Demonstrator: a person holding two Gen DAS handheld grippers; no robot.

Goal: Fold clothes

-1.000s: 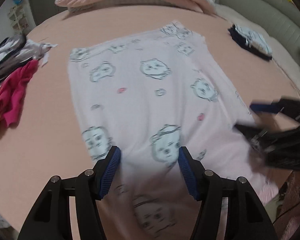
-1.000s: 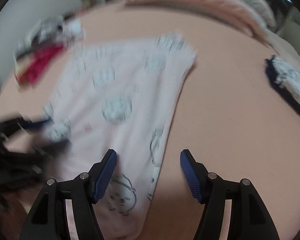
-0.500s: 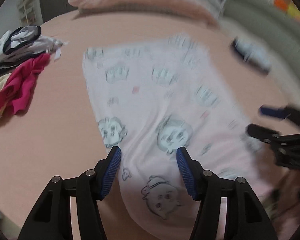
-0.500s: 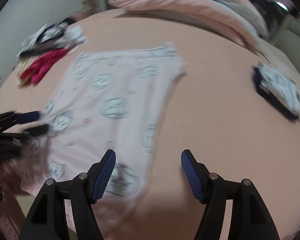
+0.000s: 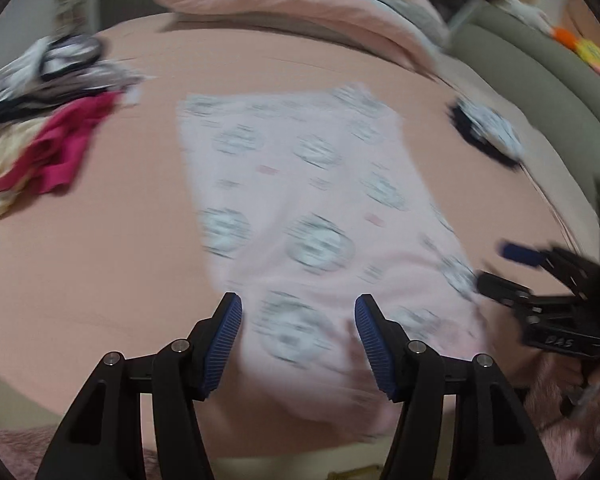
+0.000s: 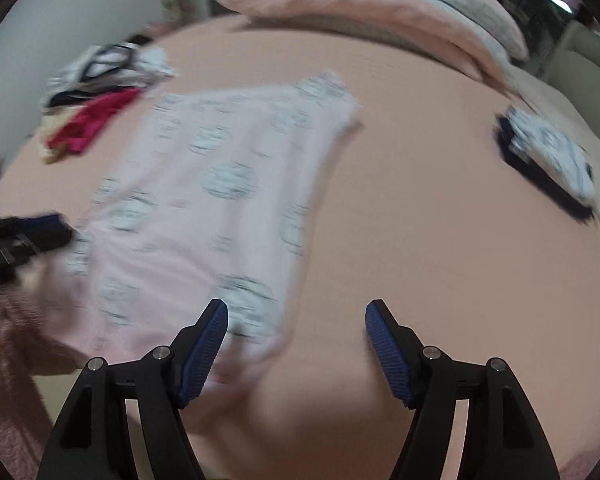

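Left wrist view: the left gripper (image 5: 298, 334) has its jaws wide apart over the pink garment (image 5: 300, 216), which lies flat on the bed (image 5: 100, 240). Right wrist view: the right gripper (image 6: 296, 346) has its jaws apart too, at the garment's right edge.

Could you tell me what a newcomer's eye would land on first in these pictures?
Probably the pale pink printed garment, spread flat across the middle of the peach bed, with both open grippers, left gripper and right gripper, at its near edge. Next, the magenta cloth in the clothes pile at far left.
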